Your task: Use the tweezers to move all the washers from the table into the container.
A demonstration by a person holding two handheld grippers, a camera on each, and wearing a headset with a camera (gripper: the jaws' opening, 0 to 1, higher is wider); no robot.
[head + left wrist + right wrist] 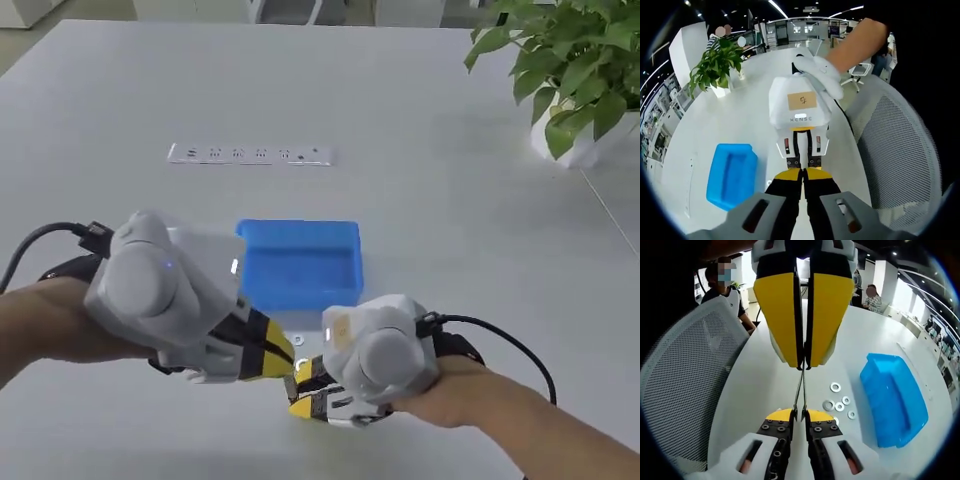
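Right now your left gripper (802, 173) and right gripper (800, 415) meet tip to tip, each pair of jaws pinching the slim metal tweezers (801, 385). Flat silver washers (829, 405) lie loose toward the near edge of the desk (765, 385), just beside the blue container (895, 400).

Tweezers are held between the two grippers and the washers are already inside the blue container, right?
Not quite. The washers lie on the table beside the blue container, not inside it, as the right gripper view shows. The tweezers do run between the left gripper and the right gripper.
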